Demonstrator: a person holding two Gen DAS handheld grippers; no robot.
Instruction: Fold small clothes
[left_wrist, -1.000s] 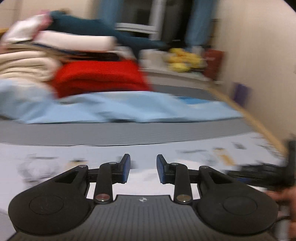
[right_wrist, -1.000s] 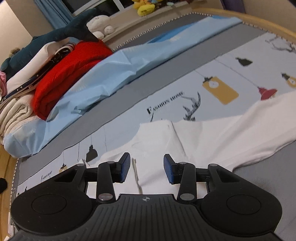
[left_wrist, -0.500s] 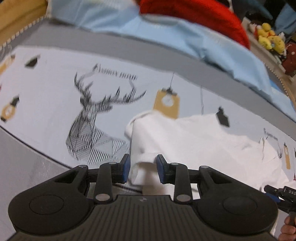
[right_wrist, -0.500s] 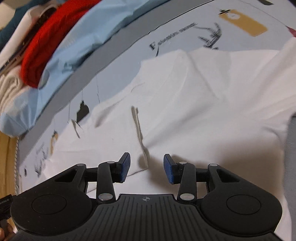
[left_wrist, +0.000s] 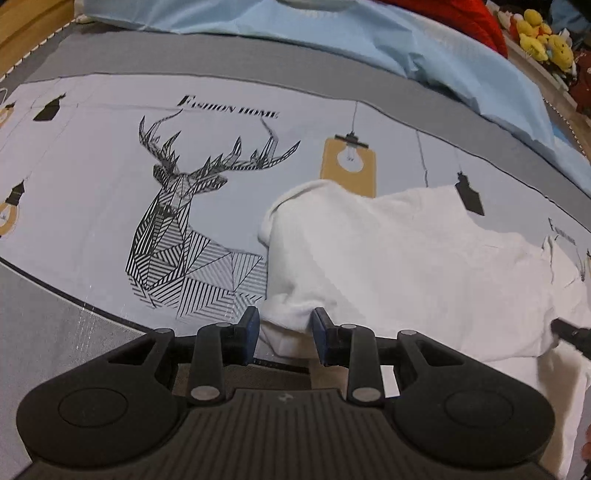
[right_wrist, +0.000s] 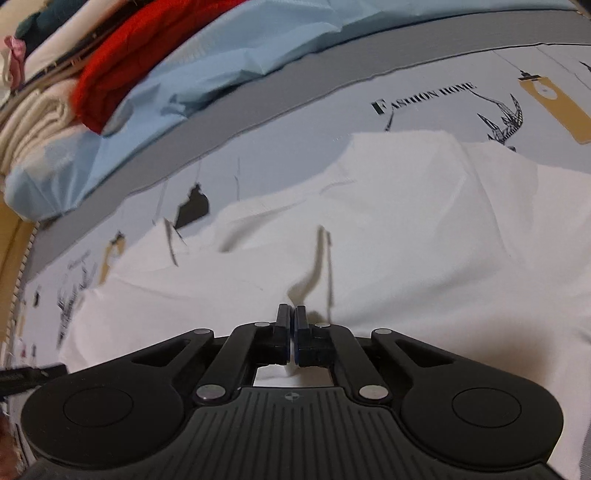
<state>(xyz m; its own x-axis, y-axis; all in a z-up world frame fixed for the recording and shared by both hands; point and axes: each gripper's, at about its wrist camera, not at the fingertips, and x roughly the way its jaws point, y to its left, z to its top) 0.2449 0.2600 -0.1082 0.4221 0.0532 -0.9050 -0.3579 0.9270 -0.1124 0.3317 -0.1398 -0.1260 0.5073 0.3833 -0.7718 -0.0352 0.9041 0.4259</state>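
Observation:
A white garment (left_wrist: 399, 258) lies spread and wrinkled on the printed bed sheet (left_wrist: 110, 155). My left gripper (left_wrist: 286, 326) is open, its fingers on either side of a bunched corner of the garment at its left edge. My right gripper (right_wrist: 291, 325) is shut on the white garment (right_wrist: 406, 229), pinching a fold near its lower middle. The tip of the right gripper shows at the far right of the left wrist view (left_wrist: 570, 332).
A light blue sheet (left_wrist: 369, 40) lies bunched along the far side of the bed. A red folded blanket (right_wrist: 140, 55) and cream folded cloths (right_wrist: 33, 125) are stacked beyond it. Yellow plush toys (left_wrist: 543, 33) sit at the far right. A wooden bed frame (left_wrist: 26, 18) borders the left.
Both grippers came down onto the white garment. The right gripper closed on a fold of it. The left gripper moved up to the bunched corner and stays open.

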